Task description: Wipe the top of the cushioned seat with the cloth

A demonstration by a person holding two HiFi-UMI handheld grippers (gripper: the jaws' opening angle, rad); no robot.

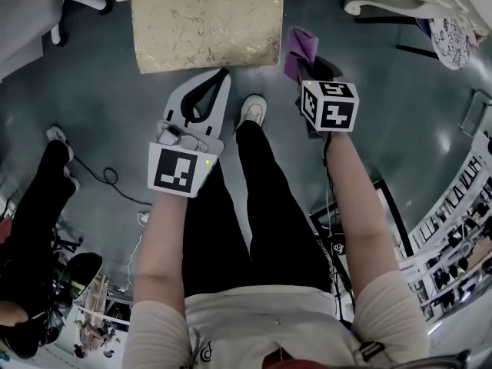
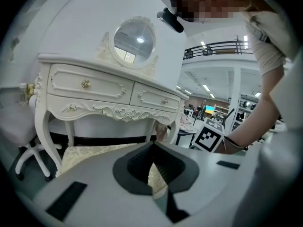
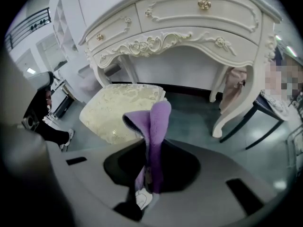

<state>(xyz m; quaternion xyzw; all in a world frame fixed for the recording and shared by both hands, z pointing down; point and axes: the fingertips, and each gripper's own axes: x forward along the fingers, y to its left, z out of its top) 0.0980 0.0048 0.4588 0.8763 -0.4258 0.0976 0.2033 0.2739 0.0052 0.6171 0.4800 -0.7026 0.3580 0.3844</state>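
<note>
One floor (image 1: 100, 106): grey-green and smooth, with a faint sheen; it carries all the furniture.
Vanity counter (image 2: 109, 86): white, with carved scrollwork, two drawers with small round knobs and curved legs. It stands directly behind the cushioned seat.
Mirror (image 2: 134, 38): oval, in a white carved frame, upright on the vanity counter top.
Cushioned seat (image 1: 206, 21): low and rectangular. The top is cream-gold fabric with a leaf pattern and rounded corners. It sits on the floor in front of the vanity counter, ahead of both claws, and its top is bare.
Left claw (image 1: 219, 79): white body with dark inner pads. The tips are pressed together with nothing between them. It points at the front edge of the cushioned seat and is held in the air just short of it.
Right claw (image 3: 154, 148): pinching the cloth. It is held above the floor, just beside the right front corner of the cushioned seat.
Shoe (image 1: 252, 110): white, on the floor between the two claws, near the front edge of the cushioned seat.
Cloth (image 3: 158, 126): purple and fleecy, folded lengthwise. The fold stands up out of the right claw and its top curls over. A small white tag (image 3: 142, 197) hangs at its lower end. In the head view the cloth lies just right of the cushioned seat edge.
</note>
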